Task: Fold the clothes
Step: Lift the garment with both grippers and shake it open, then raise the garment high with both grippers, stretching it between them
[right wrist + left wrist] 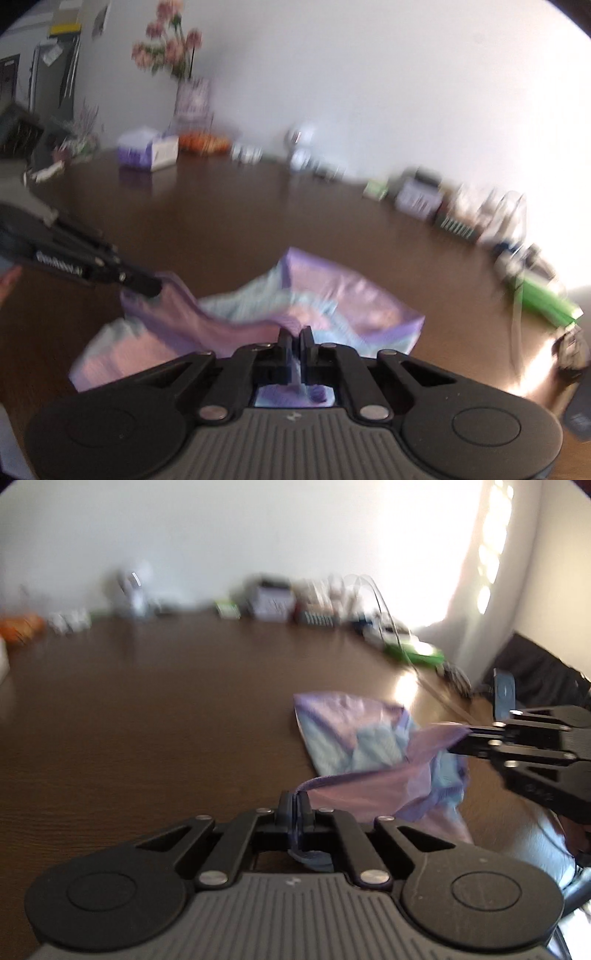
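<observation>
A small lilac, pink and pale blue garment (365,746) lies crumpled on the dark brown table (147,701). My left gripper (294,797) is shut on its purple edge band, which stretches rightward. My right gripper (466,734) comes in from the right, shut on another part of the same edge. In the right wrist view the garment (332,306) spreads ahead, my right gripper (295,334) pinches a fold of it, and my left gripper (157,286) holds a corner at the left. Both views are blurred.
Along the table's far edge by the white wall stand boxes (151,149), a vase of pink flowers (192,96), small jars (70,622) and a green object (413,651). A dark chair (535,672) sits at the right, beside a bright window patch.
</observation>
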